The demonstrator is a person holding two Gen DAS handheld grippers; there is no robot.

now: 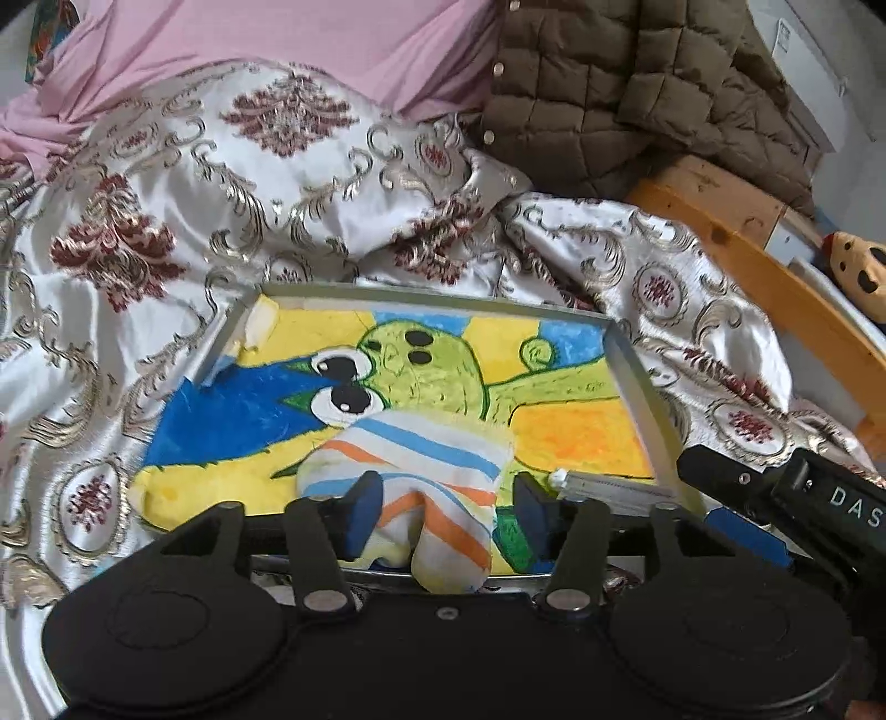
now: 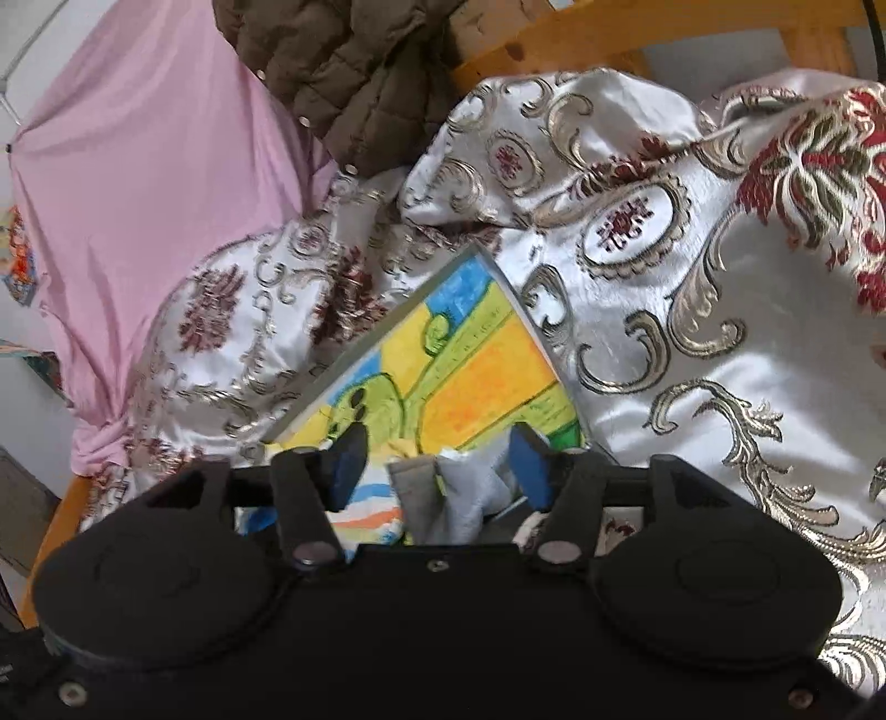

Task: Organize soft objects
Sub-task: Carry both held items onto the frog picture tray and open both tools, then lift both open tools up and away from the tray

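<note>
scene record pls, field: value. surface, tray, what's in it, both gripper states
surface: patterned satin bedspread
tray: shallow metal-rimmed tray lined with a bright cartoon drawing
striped item: rolled striped sock lying in the tray, between the open jaws of the left hand-held gripper, pads not pressing
grey item: grey sock between the open jaws of the right hand-held gripper, beside the striped one
background: pink cloth, brown quilted jacket
</note>
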